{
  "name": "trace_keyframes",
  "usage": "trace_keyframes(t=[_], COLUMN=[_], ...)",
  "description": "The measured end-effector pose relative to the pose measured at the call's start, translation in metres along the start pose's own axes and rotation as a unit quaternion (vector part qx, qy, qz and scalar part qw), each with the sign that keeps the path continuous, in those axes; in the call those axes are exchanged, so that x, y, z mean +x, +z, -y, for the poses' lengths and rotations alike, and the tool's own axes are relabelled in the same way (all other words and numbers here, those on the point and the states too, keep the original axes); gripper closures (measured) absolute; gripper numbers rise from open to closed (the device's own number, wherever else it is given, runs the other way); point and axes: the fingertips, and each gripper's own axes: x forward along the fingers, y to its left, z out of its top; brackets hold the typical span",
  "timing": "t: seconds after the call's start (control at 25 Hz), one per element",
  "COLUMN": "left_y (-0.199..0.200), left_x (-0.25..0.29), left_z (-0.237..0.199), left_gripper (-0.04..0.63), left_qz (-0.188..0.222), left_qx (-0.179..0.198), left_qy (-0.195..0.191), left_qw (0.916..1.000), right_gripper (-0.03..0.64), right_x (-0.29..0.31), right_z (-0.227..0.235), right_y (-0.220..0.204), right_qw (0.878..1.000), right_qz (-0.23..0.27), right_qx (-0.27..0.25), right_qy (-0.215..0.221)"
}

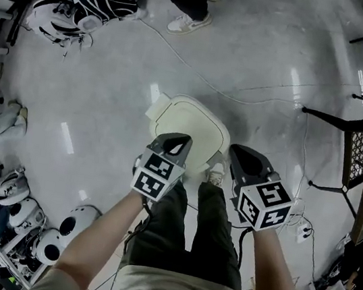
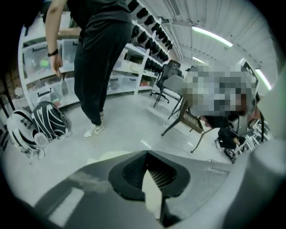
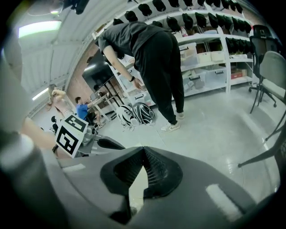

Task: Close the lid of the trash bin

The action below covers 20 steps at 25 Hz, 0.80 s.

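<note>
trash bin lid, cream, looks flat on the bin, on the floor just ahead of our feet. left gripper is over the lid's near edge; right gripper is just beside its near right corner. both pairs of jaws are drawn together at the tips, nothing clamped; a sliver of cream shows through the wedge behind each tip. bin body hidden under the lid. near rim covered by the left gripper, our shoe close by. we cannot tell whether either gripper touches the lid, nor whether it is fully seated
</note>
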Motion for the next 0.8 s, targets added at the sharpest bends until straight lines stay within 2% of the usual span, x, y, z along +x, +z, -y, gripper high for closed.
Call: trace_keyframes(t=[0.24, 0.44, 0.64, 0.8], left_y=[0.088, 0.151, 0.197, 0.229], left_x=[-0.094, -0.185, -0.275, -0.337], left_z=[0.004, 0.016, 0.046, 0.071], left_gripper=[0.594, 0.594, 0.594, 0.594], left_qz=[0.085, 0.146, 0.200, 0.237], left_qx=[0.012, 0.024, 0.087, 0.116], left_qy=[0.041, 0.073, 0.112, 0.135], left_qw=[0.9954, 0.9863, 0.9695, 0.9550], right_gripper=[0.614, 0.614, 0.614, 0.614], right_x=[-0.068, -0.133, -0.207, -0.252], right_z=[-0.055, -0.116, -0.178, -0.216], right_y=[0.088, 0.167, 0.224, 0.252], right_qw=[0.998, 0.988, 0.972, 0.957], right_qz=[0.060, 0.127, 0.192, 0.223], right_qx=[-0.029, -0.080, -0.124, -0.172], right_qy=[0.019, 0.043, 0.061, 0.072])
